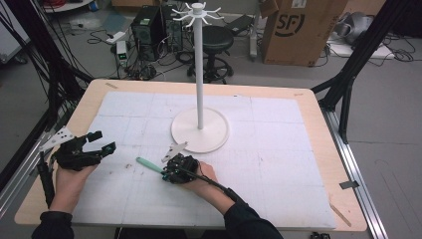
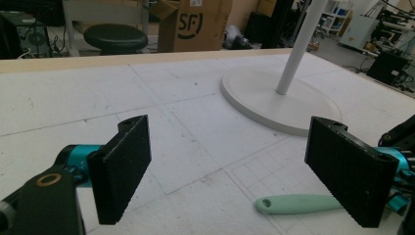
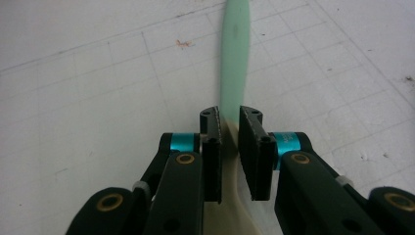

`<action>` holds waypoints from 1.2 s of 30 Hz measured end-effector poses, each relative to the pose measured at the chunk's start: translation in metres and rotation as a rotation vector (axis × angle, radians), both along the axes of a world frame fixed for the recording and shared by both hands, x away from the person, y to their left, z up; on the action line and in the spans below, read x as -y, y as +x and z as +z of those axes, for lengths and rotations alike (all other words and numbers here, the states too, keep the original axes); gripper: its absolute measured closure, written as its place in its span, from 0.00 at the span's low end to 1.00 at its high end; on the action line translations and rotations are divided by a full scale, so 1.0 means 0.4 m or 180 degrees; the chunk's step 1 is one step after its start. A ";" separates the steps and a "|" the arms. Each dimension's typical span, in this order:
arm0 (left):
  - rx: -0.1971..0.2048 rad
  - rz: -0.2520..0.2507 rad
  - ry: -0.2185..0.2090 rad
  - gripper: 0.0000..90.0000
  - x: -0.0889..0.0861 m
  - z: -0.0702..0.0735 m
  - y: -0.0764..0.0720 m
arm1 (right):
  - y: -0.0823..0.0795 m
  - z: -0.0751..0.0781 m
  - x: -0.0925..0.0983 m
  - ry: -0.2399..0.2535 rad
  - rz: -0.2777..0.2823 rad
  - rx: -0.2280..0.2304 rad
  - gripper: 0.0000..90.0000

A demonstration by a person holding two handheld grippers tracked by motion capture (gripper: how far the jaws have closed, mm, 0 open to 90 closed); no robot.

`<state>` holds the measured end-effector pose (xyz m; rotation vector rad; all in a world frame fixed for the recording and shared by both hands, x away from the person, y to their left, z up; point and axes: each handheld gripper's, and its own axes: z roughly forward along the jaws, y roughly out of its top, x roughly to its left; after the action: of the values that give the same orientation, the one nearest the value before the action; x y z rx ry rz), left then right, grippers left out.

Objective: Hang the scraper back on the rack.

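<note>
Now my right gripper (image 3: 229, 142) clamps the mint-green plastic utensil with a cream head (image 3: 235, 58), low over the white-gridded bench (image 1: 278, 174), near the tall white hook stand (image 1: 199, 130). My left gripper (image 2: 244, 171) hovers spread wide nearby.

A mug stand (image 1: 199, 130) rises on the mat (image 1: 278, 149) covering the worktop (image 1: 318, 149), slightly behind centre. Just in front of its base lies a spatula (image 1: 149, 165), with the right tool (image 1: 168, 172) at its right end. The left tool (image 1: 102, 142) sits well left of both.
</note>
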<state>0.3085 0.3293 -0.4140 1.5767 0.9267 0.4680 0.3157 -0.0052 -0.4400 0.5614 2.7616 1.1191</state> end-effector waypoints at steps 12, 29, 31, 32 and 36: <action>-0.0002 0.0012 0.0006 0.20 -0.006 -0.001 -0.002 | 0.015 0.035 0.031 0.0235 0.0010 -0.0104 0.90; -0.0041 -0.0010 0.0010 0.20 0.000 -0.005 -0.002 | 0.062 0.248 0.300 0.0977 -0.0168 0.0026 0.90; -0.0044 -0.0016 0.0010 0.20 0.000 -0.005 -0.002 | 0.066 0.274 0.336 0.1044 -0.0195 0.0037 0.90; -0.0051 -0.0012 0.0008 0.20 0.000 -0.005 -0.002 | 0.068 0.287 0.352 0.1053 -0.0218 0.0058 0.90; -0.0048 -0.0018 0.0009 0.20 0.000 -0.006 -0.001 | 0.075 0.339 0.412 0.1077 -0.0232 0.0135 0.90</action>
<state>0.3080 0.3293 -0.4162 1.5871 0.9332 0.4541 0.3458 -0.1700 -0.3044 0.6570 2.5065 1.5721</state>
